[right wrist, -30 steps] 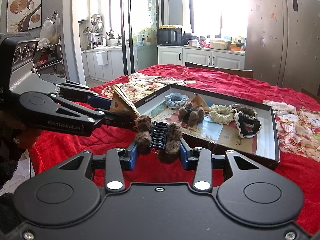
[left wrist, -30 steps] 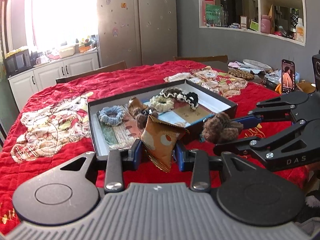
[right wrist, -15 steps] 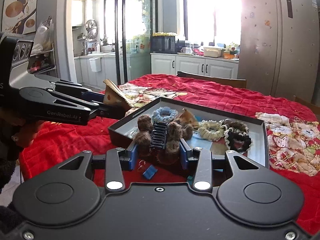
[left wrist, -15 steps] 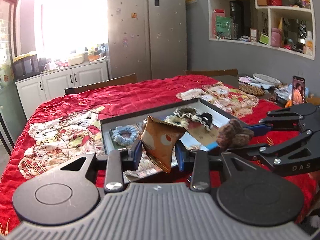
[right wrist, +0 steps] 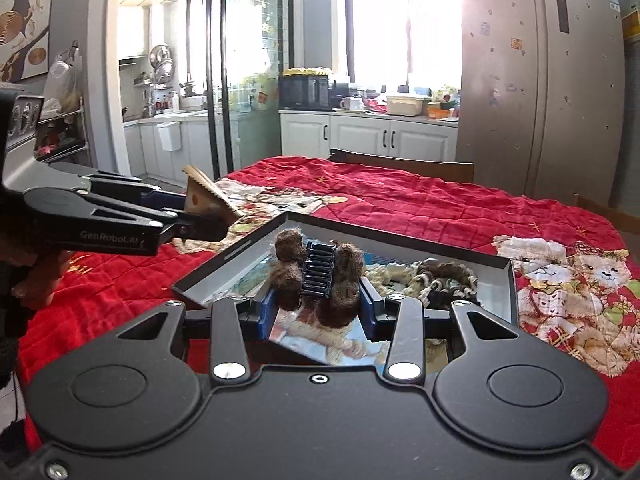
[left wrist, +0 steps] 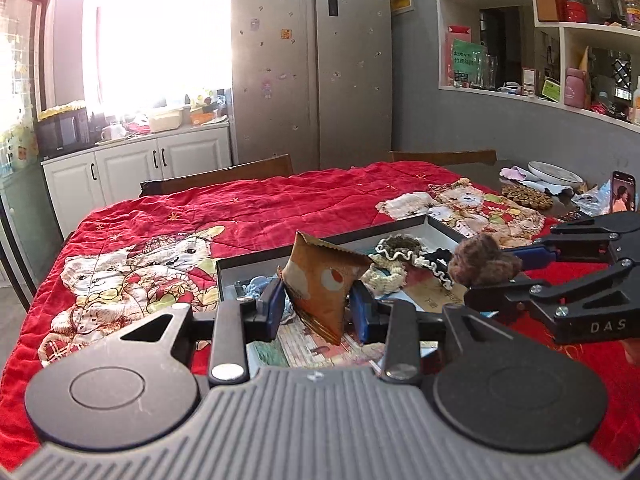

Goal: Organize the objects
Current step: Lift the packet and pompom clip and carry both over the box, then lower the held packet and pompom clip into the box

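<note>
Both grippers are carrying items above the shallow dark tray [left wrist: 442, 227] on the red-quilted bench [left wrist: 256, 208], so the step in hand looks like the transfer of picked pieces to wherever they belong. The left gripper [left wrist: 318, 306] is pinching a tan snack packet [left wrist: 322, 280] between its partly closed blue pads, while the right gripper [right wrist: 319, 304] is clamping a fuzzy brown hair claw [right wrist: 318, 276] in the same way. Both are pointing gently downward side by side over the tray's near edge; next, each needs a clear spot chosen before releasing.
</note>
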The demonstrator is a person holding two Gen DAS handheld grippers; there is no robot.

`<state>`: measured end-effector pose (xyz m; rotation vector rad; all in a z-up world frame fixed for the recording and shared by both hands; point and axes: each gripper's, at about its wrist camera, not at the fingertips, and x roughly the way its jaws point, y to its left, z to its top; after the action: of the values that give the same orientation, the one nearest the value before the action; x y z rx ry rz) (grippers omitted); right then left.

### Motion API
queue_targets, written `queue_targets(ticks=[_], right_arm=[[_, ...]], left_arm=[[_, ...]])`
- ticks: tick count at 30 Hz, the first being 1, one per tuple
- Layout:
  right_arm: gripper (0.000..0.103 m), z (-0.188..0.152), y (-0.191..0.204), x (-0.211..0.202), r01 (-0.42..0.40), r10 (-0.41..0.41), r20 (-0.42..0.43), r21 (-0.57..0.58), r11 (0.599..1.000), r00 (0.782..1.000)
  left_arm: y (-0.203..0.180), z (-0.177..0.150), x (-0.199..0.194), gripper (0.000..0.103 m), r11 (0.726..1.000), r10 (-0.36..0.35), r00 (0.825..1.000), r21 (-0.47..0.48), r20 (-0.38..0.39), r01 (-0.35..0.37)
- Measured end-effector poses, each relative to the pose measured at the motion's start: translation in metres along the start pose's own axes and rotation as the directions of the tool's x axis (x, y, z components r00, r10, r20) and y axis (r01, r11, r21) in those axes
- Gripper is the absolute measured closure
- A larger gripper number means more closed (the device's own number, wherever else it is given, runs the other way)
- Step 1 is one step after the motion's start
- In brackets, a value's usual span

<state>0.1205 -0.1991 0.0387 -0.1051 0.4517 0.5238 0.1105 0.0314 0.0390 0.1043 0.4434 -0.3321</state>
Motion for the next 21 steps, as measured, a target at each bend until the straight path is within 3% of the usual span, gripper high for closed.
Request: queue_targets(ticks=[21], right_arm=[[0.064,0.007,-0.030,0.077,0.061,-0.056,-0.080,0.060,0.996,0.995]], left_arm=[[0.017,-0.008,0.065,0.064,0.999,0.017,0.996,-0.043,-0.091,-0.021]])
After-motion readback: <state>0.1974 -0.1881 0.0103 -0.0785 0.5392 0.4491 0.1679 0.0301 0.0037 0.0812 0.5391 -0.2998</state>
